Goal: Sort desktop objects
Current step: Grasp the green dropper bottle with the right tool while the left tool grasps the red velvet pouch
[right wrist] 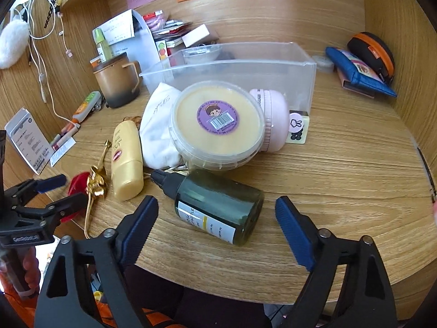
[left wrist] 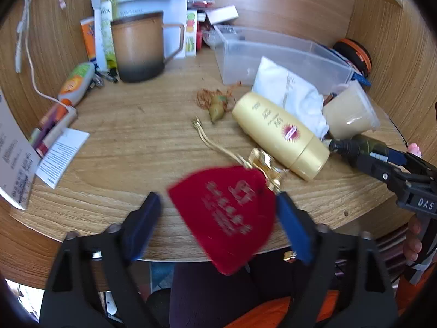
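My left gripper (left wrist: 218, 205) is open. A red cloth pouch (left wrist: 229, 213) with a gold clasp and cord lies between its fingers at the desk's front edge, blurred. My right gripper (right wrist: 217, 210) is open over a dark green dropper bottle (right wrist: 218, 207) lying on its side. A yellow sunscreen bottle (left wrist: 281, 134) (right wrist: 127, 158) lies beside it. A lidded round tub (right wrist: 217, 123) rests on a white cloth bag (right wrist: 158, 131). A clear plastic bin (right wrist: 232, 65) (left wrist: 273, 52) stands behind.
A brown mug (left wrist: 139, 46) stands at the back left among boxes and papers. A pink device (right wrist: 273, 117) and a small tile (right wrist: 297, 128) lie by the bin. A blue pouch (right wrist: 357, 71) and an orange-black case (right wrist: 374, 52) sit at the back right. Cables hang at left.
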`<state>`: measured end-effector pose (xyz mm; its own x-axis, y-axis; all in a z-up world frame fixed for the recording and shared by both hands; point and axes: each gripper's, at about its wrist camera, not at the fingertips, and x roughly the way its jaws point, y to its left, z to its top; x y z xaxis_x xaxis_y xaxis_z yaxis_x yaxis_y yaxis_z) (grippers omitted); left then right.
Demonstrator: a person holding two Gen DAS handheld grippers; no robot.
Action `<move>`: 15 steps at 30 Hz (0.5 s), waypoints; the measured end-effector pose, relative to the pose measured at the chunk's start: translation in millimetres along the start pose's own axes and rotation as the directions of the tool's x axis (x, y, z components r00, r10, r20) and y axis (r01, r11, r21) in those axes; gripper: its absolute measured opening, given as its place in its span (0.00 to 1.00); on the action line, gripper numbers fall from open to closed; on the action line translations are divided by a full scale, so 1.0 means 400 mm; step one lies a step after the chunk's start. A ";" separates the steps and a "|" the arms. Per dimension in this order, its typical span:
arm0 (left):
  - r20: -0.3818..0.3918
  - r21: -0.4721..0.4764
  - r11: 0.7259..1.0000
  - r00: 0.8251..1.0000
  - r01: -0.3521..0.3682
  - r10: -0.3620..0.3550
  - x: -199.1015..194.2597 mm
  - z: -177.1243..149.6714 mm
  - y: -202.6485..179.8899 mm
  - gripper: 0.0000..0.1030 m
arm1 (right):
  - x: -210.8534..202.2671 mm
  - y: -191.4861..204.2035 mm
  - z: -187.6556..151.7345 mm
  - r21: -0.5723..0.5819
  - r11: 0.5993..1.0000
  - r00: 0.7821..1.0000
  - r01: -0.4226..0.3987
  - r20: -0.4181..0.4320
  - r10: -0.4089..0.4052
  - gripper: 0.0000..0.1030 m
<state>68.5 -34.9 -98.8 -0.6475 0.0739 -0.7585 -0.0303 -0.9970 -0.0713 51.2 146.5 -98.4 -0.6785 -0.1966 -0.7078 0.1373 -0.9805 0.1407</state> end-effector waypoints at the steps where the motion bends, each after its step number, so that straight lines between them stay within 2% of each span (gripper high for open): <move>1: 0.002 0.009 1.000 1.000 -0.010 0.010 0.001 0.001 -0.003 0.77 | 0.003 -0.002 0.003 0.002 1.000 1.000 -0.002 -0.005 0.002 0.76; 3: 0.009 0.020 1.000 1.000 -0.015 0.015 0.005 0.002 -0.008 0.76 | 0.012 -0.005 0.002 0.003 1.000 1.000 -0.004 -0.014 0.005 0.66; 11: 0.040 0.048 0.999 0.999 -0.016 0.014 0.012 0.004 -0.020 0.65 | 0.017 0.008 -0.006 -0.012 1.000 1.000 0.001 -0.006 -0.001 0.60; 12: 0.041 0.050 0.999 0.999 -0.014 0.012 0.012 0.006 -0.022 0.62 | 0.012 0.012 -0.008 -0.019 1.000 1.000 0.011 0.003 -0.010 0.60; 13: 0.044 0.052 0.999 0.999 -0.010 0.008 0.011 0.006 -0.022 0.51 | 0.009 0.015 -0.008 -0.023 1.000 1.000 0.013 0.007 -0.013 0.60; 15: 0.043 0.060 0.998 0.999 -0.010 0.007 0.011 0.009 -0.025 0.46 | -0.007 0.022 -0.007 -0.035 0.999 1.000 0.012 0.026 -0.011 0.60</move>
<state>63.4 -24.6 -99.0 -0.6796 0.0658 -0.7306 -0.0699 -0.9972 -0.0248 56.4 138.3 -97.3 -0.6984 -0.1862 -0.6910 0.1545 -0.9820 0.1084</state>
